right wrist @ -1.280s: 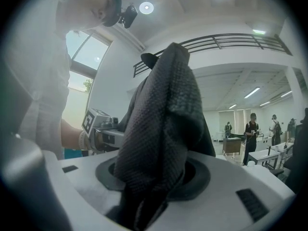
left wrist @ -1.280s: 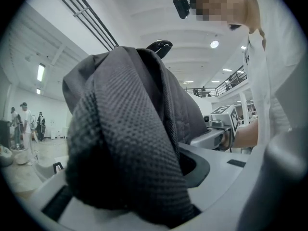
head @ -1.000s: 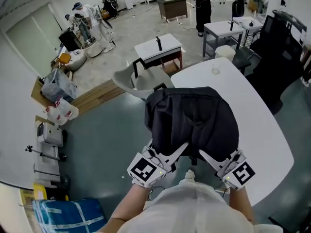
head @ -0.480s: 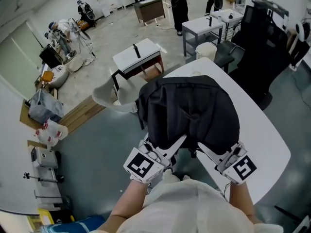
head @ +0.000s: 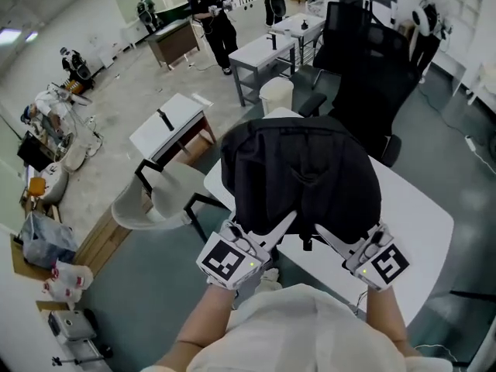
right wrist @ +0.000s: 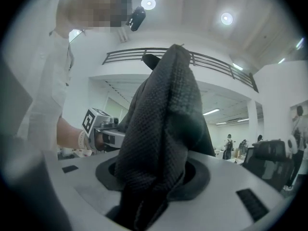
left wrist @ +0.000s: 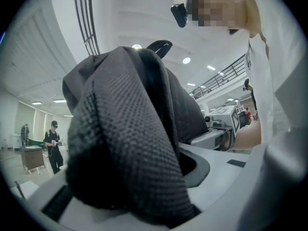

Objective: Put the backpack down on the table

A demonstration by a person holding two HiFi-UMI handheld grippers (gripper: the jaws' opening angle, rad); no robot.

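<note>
The backpack (head: 302, 177) is black and hangs in front of your chest, held between your two claws. In the head view it covers the near left part of the white tabletop (head: 415, 223). That view does not show whether its underside touches the surface. Your left claw (head: 285, 225) is clenched on a thick fold of the bag's woven fabric. In the left gripper view the dark mesh fills the gap between the jaws and bulges out above them. Your right claw (head: 325, 240) is likewise clamped on the bag, and in the right gripper view a bunched fold of the same fabric rises straight up from between its jaws. Both claws point away from you at about the same level, with their marker cubes near your body and the bag spread between their tips. A carry loop stands up at the bag's far top edge. To the left of the tabletop a pale chair (head: 155, 200) sits just beside its edge. A black office chair (head: 364, 68) stands behind the far side. A small white desk (head: 167, 118) is further off on the left.
</note>
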